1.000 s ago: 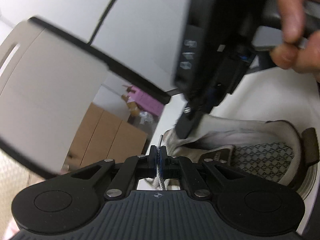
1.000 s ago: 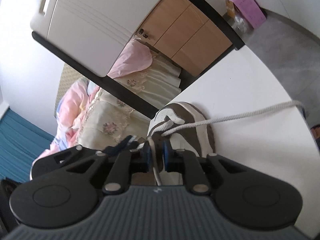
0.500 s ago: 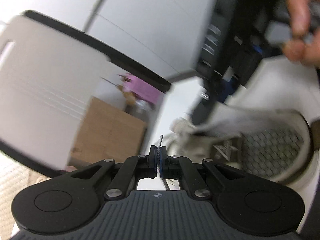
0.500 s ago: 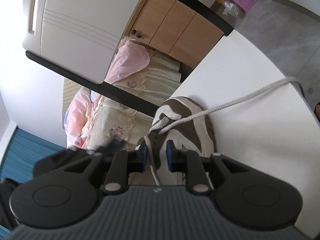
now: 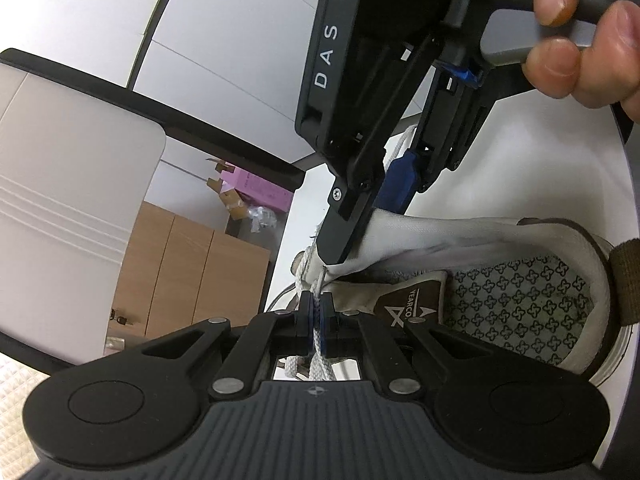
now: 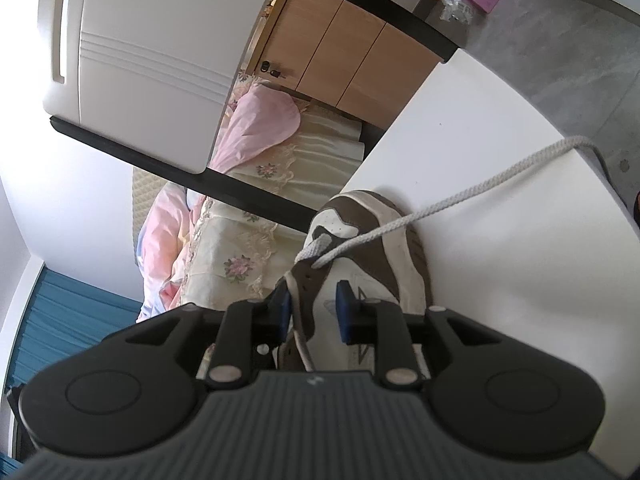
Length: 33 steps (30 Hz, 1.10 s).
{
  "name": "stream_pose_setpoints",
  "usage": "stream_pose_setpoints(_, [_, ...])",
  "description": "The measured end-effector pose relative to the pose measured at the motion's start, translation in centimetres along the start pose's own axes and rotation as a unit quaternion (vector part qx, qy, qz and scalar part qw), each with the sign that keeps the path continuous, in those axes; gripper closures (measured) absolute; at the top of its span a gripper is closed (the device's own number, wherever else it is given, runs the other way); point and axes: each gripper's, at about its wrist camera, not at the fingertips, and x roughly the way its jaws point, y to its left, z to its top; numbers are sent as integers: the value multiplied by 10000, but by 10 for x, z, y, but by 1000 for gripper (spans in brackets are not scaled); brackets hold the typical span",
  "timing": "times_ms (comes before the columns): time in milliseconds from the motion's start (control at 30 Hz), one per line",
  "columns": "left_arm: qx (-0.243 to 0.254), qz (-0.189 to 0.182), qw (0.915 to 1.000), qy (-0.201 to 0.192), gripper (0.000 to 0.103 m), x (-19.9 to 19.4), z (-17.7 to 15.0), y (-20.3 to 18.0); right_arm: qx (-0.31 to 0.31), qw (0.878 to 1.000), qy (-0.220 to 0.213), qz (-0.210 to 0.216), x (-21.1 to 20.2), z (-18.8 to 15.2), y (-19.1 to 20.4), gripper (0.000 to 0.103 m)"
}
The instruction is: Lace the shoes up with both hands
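The brown-and-white leather sneaker (image 6: 360, 248) is lying on the white bench (image 6: 500, 220), just ahead of and partly beneath both claws, its toe pointing away from the right claw (image 6: 313, 306). In the left wrist view the same sneaker (image 5: 500, 280) is showing its open collar and patterned grey lining to the right of the left claw (image 5: 317, 316). A white braided cotton shoelace (image 6: 440, 204) is coming out of a front eyelet ahead of the right claw and is running up and to the right across the bench, over its far edge. The left claw is pinching a strand of this shoelace (image 5: 318, 344) tightly between its blue pads, directly in front of the sneaker's tongue. The right claw's jaws are opening; they are standing apart over the sneaker's upper, and a thin strand of lace is passing loosely between them without either pad pressing on it. Seen from the left claw, the right claw (image 5: 372, 216) is reaching down from above onto the white tongue, with a person's hand (image 5: 580, 28) gripping its grey handle at the upper right
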Motion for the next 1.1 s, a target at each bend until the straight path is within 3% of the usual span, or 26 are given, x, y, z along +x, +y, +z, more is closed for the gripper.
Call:
stream_pose_setpoints(200, [136,-86,9999,38,100,6,-3,-2,-37,10000,3,-23,1,0,1,78])
stream_pose_setpoints(400, [628,-46,9980,68,100,8,4,-5,-116,9999,-3,-35,1,-1,3,78])
stream_pose_setpoints(600, [504,-166,9986,39,100,8,5,2,-251,9996,-50,86,-3,0,9,76])
stream_pose_setpoints(700, [375,-180,9991,-8,100,10,3,6,-42,9987,-358,361,-13,5,6,76])
stream_pose_setpoints(767, [209,-175,9996,-52,99,9,1,9,250,9980,-509,269,-15,9,-3,76])
stream_pose_setpoints(867, [-45,-157,9998,-105,99,13,1,7,640,9971,-408,66,-5,14,-18,76])
stream_pose_setpoints(1100, [-273,-114,9995,-96,98,20,3,13,1007,9946,-160,201,19,10,-25,78])
